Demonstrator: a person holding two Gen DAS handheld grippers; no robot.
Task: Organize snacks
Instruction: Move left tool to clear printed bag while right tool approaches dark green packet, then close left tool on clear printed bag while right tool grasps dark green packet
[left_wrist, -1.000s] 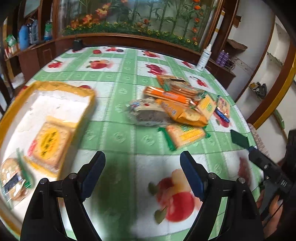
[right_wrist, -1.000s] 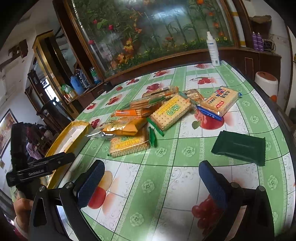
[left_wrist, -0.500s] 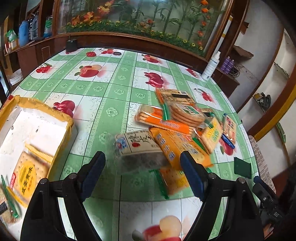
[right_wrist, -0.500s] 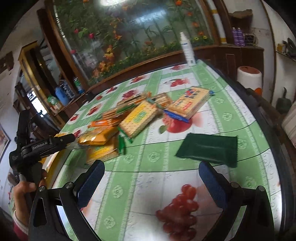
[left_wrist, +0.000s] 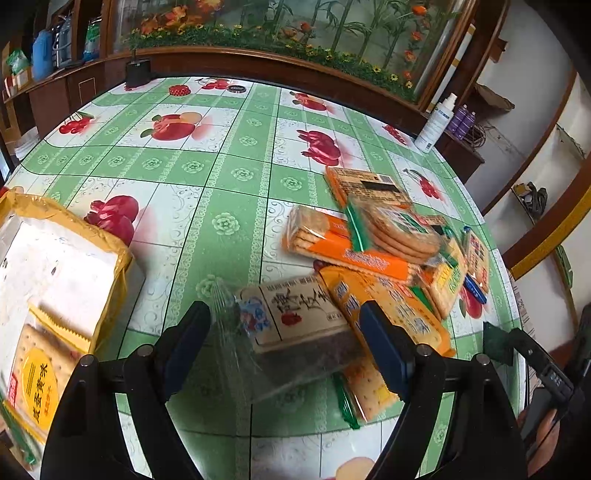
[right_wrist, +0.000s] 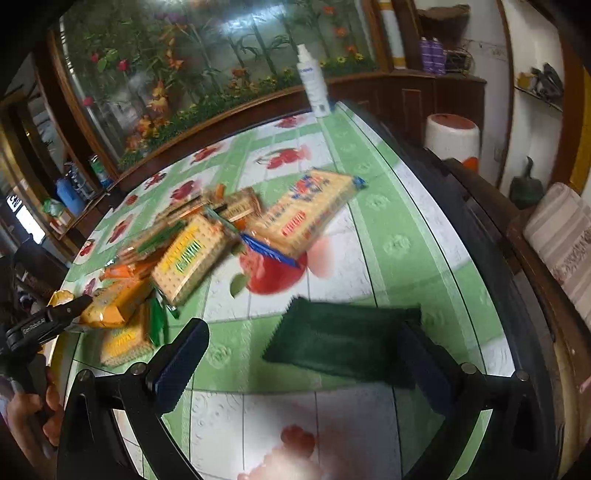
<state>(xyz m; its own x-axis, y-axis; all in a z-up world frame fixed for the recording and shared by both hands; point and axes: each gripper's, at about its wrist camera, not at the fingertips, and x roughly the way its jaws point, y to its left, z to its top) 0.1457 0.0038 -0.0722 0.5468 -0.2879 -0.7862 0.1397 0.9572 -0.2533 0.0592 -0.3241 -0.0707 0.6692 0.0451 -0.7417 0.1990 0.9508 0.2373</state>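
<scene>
Snacks: the pile (left_wrist: 369, 251) sits ahead of the left gripper (left_wrist: 284, 350), fingers spread wide and grasping nothing. A clear packet with a tan label (left_wrist: 295, 328) lies between them, its far edge against the orange packet (left_wrist: 384, 310). Risk: closing here pinches both, or the slick film slips out. The yellow box (left_wrist: 107, 243) is off to the left finger's side. Right gripper (right_wrist: 303, 354) is also released, straddling the dark green packet (right_wrist: 343, 339); flat and thin, so the fingers may just skate over it.

White spray bottle (right_wrist: 314, 83) on the ledge; purple bottles (left_wrist: 463, 120) beside it.
</scene>
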